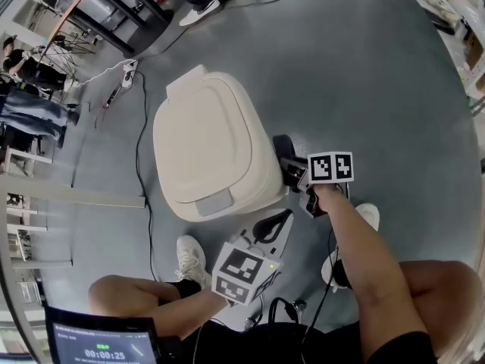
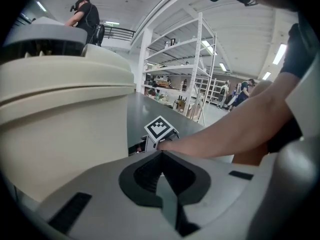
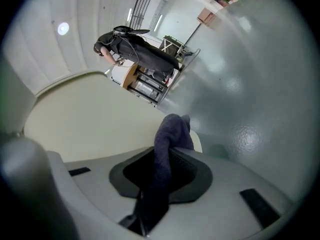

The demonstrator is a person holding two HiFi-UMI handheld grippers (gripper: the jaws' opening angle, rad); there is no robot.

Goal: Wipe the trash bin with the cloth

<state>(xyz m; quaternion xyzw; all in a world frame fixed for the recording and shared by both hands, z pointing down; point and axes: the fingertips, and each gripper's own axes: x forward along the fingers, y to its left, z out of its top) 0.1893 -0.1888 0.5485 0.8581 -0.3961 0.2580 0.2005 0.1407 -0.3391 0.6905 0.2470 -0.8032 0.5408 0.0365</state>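
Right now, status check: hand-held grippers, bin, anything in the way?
Right hand-held gripper shut on cloth, at side wall of trash bin. Left hand-held gripper shut, empty, near bin's front. Lid closed. Nothing between cloth and bin.

Evidently a large workshop-style lab hall: glossy grey poured floor [image 1: 364, 74], tall white metal shelving racks [image 2: 199, 69] stocked with boxes, long ceiling strip lights [image 2: 279, 54], black-framed workbench [image 1: 106, 29], thin black cable [image 1: 137, 158] trailing past a white power strip [image 1: 129, 70].

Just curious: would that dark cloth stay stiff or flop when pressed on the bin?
Probably floppy: the cloth curls over beyond the shut jaws of the right gripper. Likely light too, since that pinch alone holds it.
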